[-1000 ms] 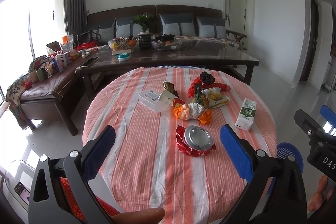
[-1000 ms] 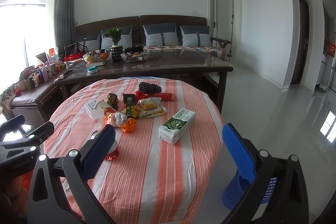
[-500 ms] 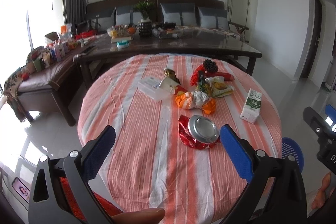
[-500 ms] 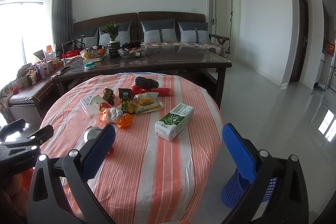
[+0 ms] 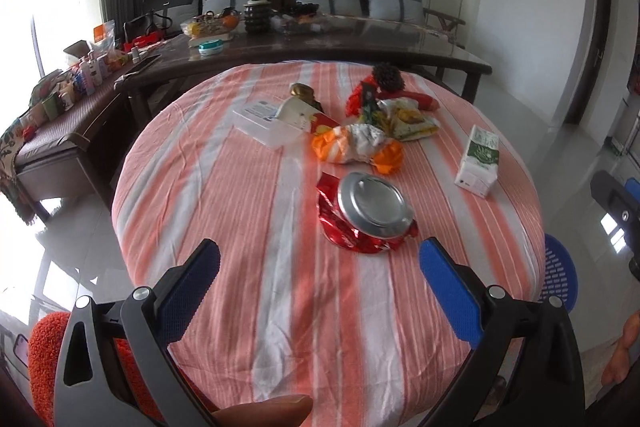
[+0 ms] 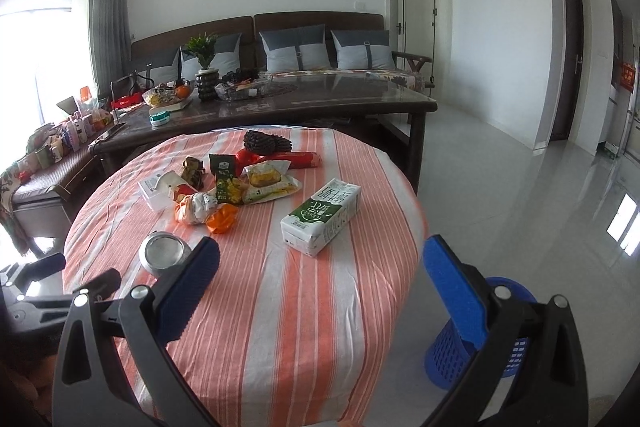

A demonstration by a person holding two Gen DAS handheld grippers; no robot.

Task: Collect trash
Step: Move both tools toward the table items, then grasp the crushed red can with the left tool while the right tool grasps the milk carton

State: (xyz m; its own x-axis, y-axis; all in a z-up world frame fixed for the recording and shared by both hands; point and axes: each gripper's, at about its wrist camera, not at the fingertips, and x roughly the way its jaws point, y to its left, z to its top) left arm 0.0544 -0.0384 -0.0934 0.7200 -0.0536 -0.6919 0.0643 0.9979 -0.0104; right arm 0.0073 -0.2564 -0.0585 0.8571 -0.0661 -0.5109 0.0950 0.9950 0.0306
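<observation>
A crushed red can (image 5: 368, 213) lies silver end up on the round striped table (image 5: 240, 227), just beyond my open left gripper (image 5: 320, 287). Farther back sits a pile of snack wrappers (image 5: 360, 143), a clear plastic box (image 5: 264, 121) and a green-and-white milk carton (image 5: 478, 161). In the right wrist view the carton (image 6: 320, 217) lies ahead of my open right gripper (image 6: 320, 283), with the can (image 6: 164, 253) to the left. A blue mesh bin (image 6: 480, 339) stands on the floor at the lower right, partly behind the right finger.
A long dark coffee table (image 6: 280, 103) with bowls and a plant stands behind the round table, and a sofa (image 6: 300, 43) behind that. A side bench (image 5: 60, 115) holds bottles at left. The blue bin (image 5: 558, 277) shows past the table's right edge.
The left gripper has moved forward and down toward the crushed can, which now looks larger and closer. The right gripper has edged closer to the table. Both stay open.
</observation>
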